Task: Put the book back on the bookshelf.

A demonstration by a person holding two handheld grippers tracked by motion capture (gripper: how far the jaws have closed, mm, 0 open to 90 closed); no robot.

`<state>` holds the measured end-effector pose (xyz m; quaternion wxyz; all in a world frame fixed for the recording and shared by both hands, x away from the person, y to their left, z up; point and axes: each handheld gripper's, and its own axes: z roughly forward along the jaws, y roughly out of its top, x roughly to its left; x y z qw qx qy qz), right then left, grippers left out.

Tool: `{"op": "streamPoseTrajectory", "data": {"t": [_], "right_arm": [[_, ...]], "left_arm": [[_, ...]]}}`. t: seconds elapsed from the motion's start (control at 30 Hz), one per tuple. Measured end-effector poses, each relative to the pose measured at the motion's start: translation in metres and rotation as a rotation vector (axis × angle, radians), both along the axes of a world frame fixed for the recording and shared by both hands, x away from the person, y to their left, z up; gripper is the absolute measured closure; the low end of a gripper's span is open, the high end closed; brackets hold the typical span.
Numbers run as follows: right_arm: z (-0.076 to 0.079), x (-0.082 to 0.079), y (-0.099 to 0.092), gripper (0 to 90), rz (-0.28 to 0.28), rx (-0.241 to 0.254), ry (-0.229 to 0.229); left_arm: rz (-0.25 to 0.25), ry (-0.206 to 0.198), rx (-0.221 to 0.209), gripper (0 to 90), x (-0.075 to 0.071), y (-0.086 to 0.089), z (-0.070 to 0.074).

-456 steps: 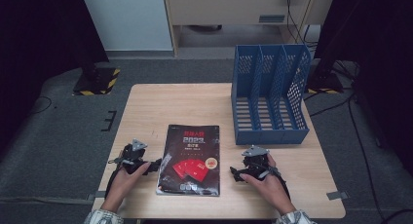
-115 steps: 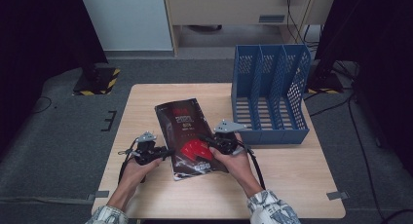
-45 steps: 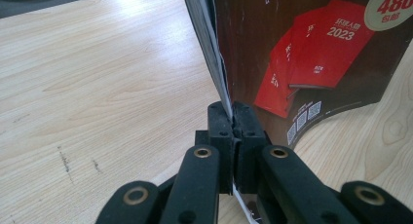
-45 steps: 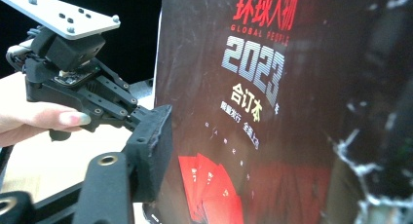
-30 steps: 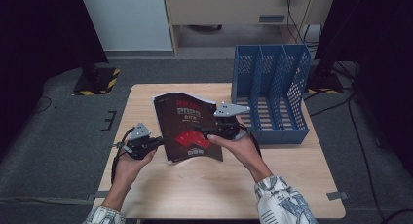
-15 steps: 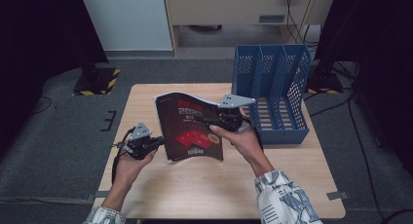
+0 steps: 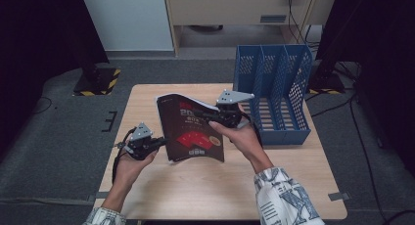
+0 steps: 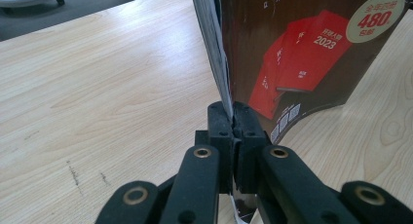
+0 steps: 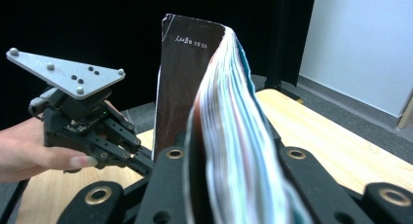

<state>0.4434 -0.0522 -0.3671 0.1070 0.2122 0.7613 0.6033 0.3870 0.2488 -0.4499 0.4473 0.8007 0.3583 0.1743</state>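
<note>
A thick book (image 7: 193, 132) with a dark cover and red graphics stands tilted above the table, bent slightly. My left gripper (image 7: 160, 142) is shut on its lower left edge; in the left gripper view the jaws (image 8: 233, 118) pinch the page block just beside the cover (image 8: 302, 53). My right gripper (image 7: 200, 112) holds the book's upper right side. Its jaws have just been closing, and in the right gripper view the fanned pages (image 9: 229, 117) sit pressed between them. The left gripper (image 9: 141, 160) shows there too, at the book's far edge.
A blue perforated file rack (image 7: 274, 95) with three slots stands at the table's back right, close behind my right hand. The wooden table (image 7: 220, 191) has bare room in front of the book and on the left.
The right gripper has risen a little with the book's right side, so the book stands steeper. The left gripper has kept its place and grip.
</note>
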Motion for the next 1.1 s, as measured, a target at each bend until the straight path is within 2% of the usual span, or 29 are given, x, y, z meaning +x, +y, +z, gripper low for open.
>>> {"op": "streamPoseTrajectory", "data": {"t": [0.23,0.4,0.53,0.6,0.7,0.77,0.83,0.9,0.97,1.1], "right_arm": [[-0.001,0.000,0.002,83.4,-0.020,0.005,0.001],[-0.001,0.001,0.001,86.9,-0.043,0.011,-0.002],[0.000,-0.003,0.001,87.0,-0.064,0.007,-0.016],[0.001,-0.004,0.001,87.0,-0.064,0.009,-0.021],[0.003,-0.005,0.000,87.1,-0.067,0.007,-0.024],[0.003,-0.005,0.000,87.1,-0.070,0.007,-0.022],[0.004,-0.006,-0.001,87.1,-0.081,0.014,-0.016],[0.006,-0.006,-0.002,87.1,-0.094,0.017,-0.019],[0.009,-0.007,-0.004,87.1,-0.103,0.023,-0.020],[0.015,-0.009,-0.003,87.1,-0.124,0.018,-0.032]], "left_arm": [[-0.004,0.001,0.003,88.0,0.000,0.001,0.000],[0.006,0.001,-0.010,87.7,0.001,0.000,-0.002],[0.035,-0.025,0.014,84.0,0.000,-0.002,-0.004],[0.055,-0.030,0.011,76.6,0.001,-0.001,-0.007],[0.091,-0.028,0.015,52.5,0.002,0.002,-0.011],[0.117,-0.020,0.016,44.1,0.003,0.006,-0.015],[0.144,-0.012,0.043,33.1,0.003,0.009,-0.020],[0.173,-0.001,0.080,25.4,0.003,0.012,-0.026],[0.192,0.013,0.089,19.1,0.004,0.014,-0.033],[0.207,0.074,0.114,9.2,0.008,0.017,-0.047]]}}
